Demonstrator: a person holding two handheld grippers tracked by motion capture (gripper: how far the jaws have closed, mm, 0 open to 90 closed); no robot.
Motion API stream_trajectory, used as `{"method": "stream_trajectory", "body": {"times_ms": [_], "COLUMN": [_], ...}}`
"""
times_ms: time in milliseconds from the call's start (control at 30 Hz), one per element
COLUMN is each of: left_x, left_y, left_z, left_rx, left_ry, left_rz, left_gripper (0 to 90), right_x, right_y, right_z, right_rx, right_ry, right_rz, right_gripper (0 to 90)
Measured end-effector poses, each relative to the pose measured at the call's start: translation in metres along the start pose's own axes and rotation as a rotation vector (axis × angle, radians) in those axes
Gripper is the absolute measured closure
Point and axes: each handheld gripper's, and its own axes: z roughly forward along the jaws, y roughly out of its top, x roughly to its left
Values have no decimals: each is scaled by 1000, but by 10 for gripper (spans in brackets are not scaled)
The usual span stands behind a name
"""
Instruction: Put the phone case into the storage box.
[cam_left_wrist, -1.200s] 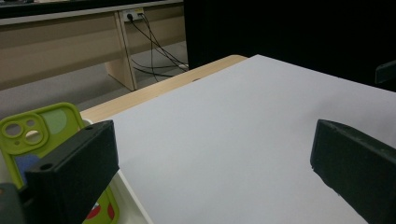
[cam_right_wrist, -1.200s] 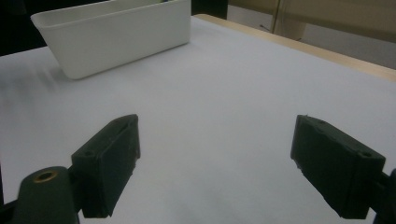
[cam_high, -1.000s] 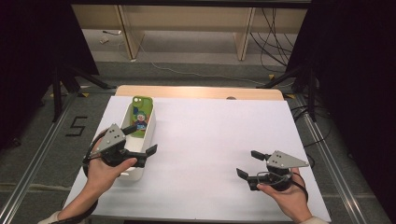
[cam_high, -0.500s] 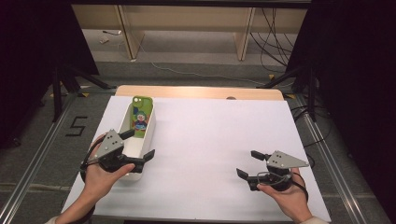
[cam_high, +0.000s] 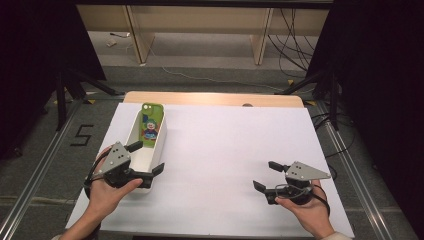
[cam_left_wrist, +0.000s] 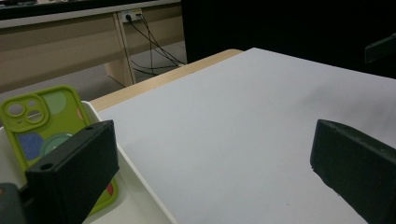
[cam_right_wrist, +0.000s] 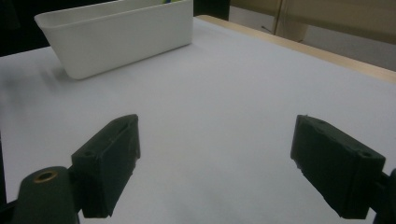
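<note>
A long white bin (cam_high: 159, 142) stands on the left of the white-covered table (cam_high: 230, 135). Against its far end leans a green phone case (cam_high: 150, 125) with a cartoon print. My left gripper (cam_high: 148, 157) is open at the bin's near end, one jaw over the inside and the other outside its right wall. In the left gripper view the phone case (cam_left_wrist: 35, 119) lies behind the left jaw, and the bin's rim (cam_left_wrist: 140, 179) runs between the jaws. My right gripper (cam_high: 265, 175) is open low over the bare table at the near right. In the right gripper view the bin (cam_right_wrist: 121, 37) stands far off.
A strip of bare wood (cam_high: 215, 98) edges the table's far side. Beyond it are the floor, desk legs (cam_high: 136, 35) and cables (cam_high: 295, 30). Metal rails (cam_high: 357, 180) run along both sides of the table.
My left gripper has drawn back a little along the bin toward the person. The right gripper and the bin have stayed put.
</note>
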Motion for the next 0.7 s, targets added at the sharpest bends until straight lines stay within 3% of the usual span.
{"method": "stream_trajectory", "body": {"times_ms": [700], "left_x": [-1], "left_y": [-2], "left_z": [1], "left_rx": [-21], "left_ry": [-16], "left_rz": [-10], "left_gripper": [2], "right_x": [-1], "right_y": [0], "right_z": [-3], "right_rx": [-8], "right_ry": [1], "right_rz": [4], "right_gripper": [166]}}
